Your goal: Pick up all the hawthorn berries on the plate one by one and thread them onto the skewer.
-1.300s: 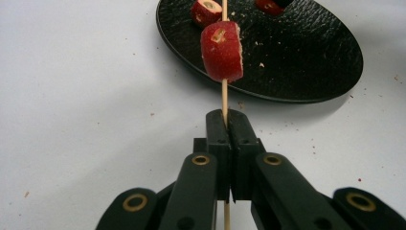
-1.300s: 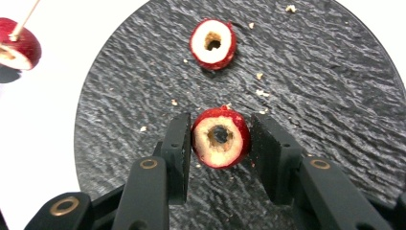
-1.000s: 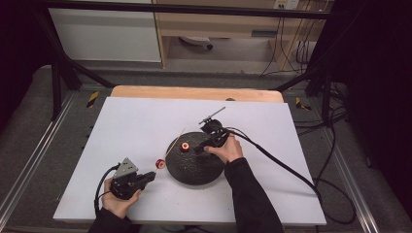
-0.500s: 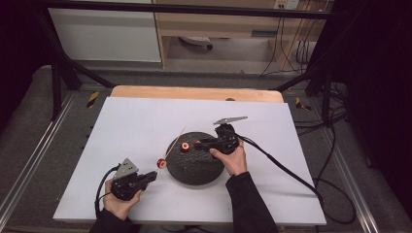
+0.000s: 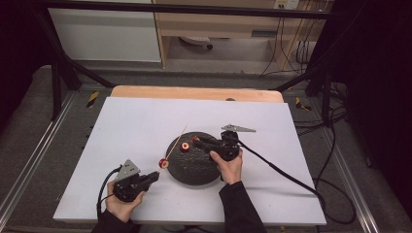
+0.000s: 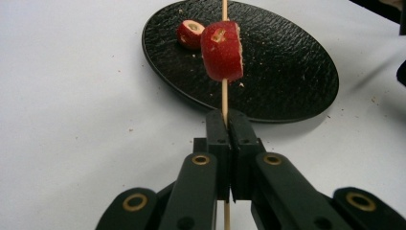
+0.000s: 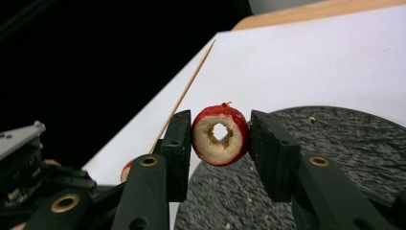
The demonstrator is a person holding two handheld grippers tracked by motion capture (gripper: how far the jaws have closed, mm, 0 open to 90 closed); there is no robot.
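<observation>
**A:** High view: left gripper (image 5: 154, 175) sits at the near-left of the white worktop (image 5: 121, 126), right gripper (image 5: 195, 141) over the round black textured plate (image 5: 194, 167) at centre. What's the left one holding?

**B:** Thin wooden skewer (image 6: 224, 103). Left gripper view has the fingers (image 6: 218, 139) closed tight on its lower end, stick running up and away toward the plate. One red fruit slice with pale flesh (image 6: 221, 50) is already threaded on it, hanging above the plate's near rim.

**A:** And the right?

**B:** Right gripper view: fingers (image 7: 178, 143) closed on a second red cored ring of fruit (image 7: 220, 135), pinched by the skin on both sides. Flat cut face toward the camera, core hole open and unobstructed.

**A:** Reason for that hold?

**B:** My guess: gripping the rim keeps the hole clear so the skewer tip can pass through. The skewer shows just behind and left of the ring, pointing far-left, not yet in the hole.

**A:** Anything left on the plate?

**B:** One more red piece with a hole (image 6: 190, 33), lying on the far side, plus crumbs. Plate probably just catches bits and stages pieces.

**A:** Next move?

**B:** Likely line the hole up with the tip. Stick is thin, held at one end only, so it may flex or wander.
</observation>
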